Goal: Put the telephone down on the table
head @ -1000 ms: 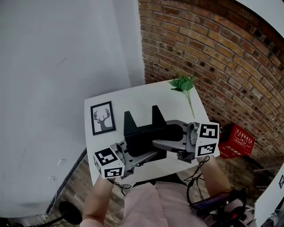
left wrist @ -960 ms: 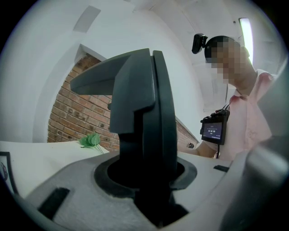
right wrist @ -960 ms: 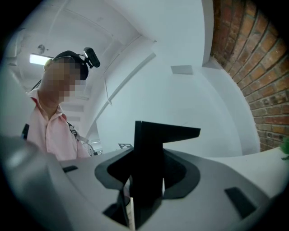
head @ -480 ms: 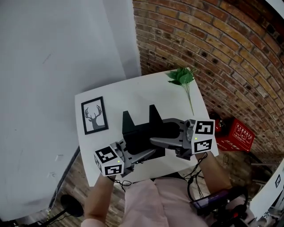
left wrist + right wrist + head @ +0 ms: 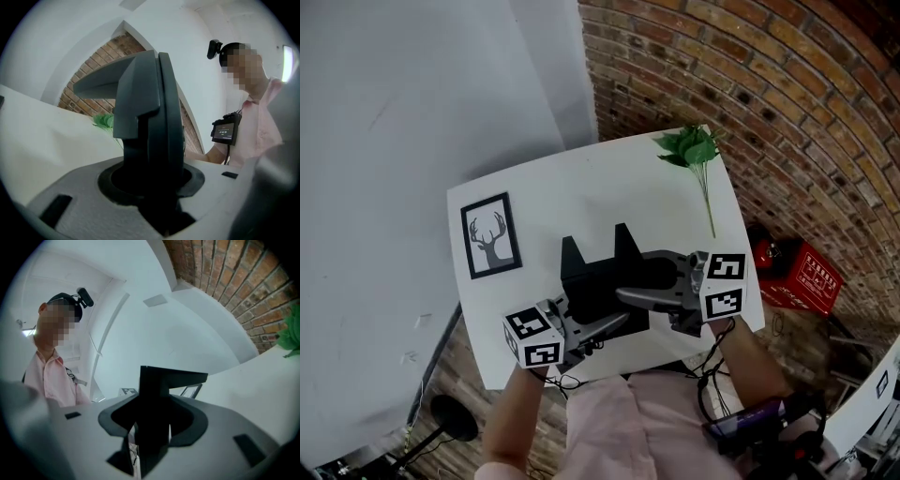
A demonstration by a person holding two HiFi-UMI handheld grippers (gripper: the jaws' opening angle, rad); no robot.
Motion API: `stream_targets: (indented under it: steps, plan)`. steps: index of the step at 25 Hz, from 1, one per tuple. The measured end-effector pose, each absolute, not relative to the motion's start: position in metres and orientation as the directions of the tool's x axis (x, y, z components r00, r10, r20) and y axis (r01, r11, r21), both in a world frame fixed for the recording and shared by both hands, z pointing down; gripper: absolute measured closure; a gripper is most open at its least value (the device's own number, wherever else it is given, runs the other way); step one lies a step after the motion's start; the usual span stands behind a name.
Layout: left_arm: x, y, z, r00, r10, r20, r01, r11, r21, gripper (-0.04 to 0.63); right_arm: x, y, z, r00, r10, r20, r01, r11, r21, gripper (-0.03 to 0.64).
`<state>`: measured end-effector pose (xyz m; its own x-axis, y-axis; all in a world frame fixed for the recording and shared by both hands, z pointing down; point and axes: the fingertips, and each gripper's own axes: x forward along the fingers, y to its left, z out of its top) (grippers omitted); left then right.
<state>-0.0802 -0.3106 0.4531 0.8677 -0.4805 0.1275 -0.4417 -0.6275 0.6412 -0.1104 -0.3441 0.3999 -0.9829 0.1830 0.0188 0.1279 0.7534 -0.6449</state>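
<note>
The left gripper [image 5: 614,325] is clamped at a middling width on the near left end of a black angular plastic telephone [image 5: 595,277]; in the left gripper view its grey jaws [image 5: 150,187] press on the dark body [image 5: 150,117] from both sides. The right gripper [image 5: 637,289] comes in from the opposite side and grips the telephone's other end the same way, its jaws [image 5: 150,427] tight on a black upright edge [image 5: 154,394].

The telephone sits over the near middle of the white bench [image 5: 581,187], with two prongs pointing up at its far side. Whether its base touches the bench cannot be told.

A black-framed deer picture [image 5: 490,234] lies flat to the left, well apart. A green leafy sprig [image 5: 694,150] lies at the far right corner. Neither is under the telephone. A red-brick wall [image 5: 750,94] stands behind, and a red crate [image 5: 802,277] sits on the floor to the right.
</note>
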Motion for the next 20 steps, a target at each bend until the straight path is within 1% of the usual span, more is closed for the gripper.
stream_targets:
  steps: [20]
  plan:
    - [-0.077, -0.305, 0.526, 0.873, -0.460, 0.165, -0.395, -0.466, 0.792, 0.430, -0.112, -0.347, 0.483, -0.978, 0.201, 0.061, 0.074, 0.604, -0.794, 0.434]
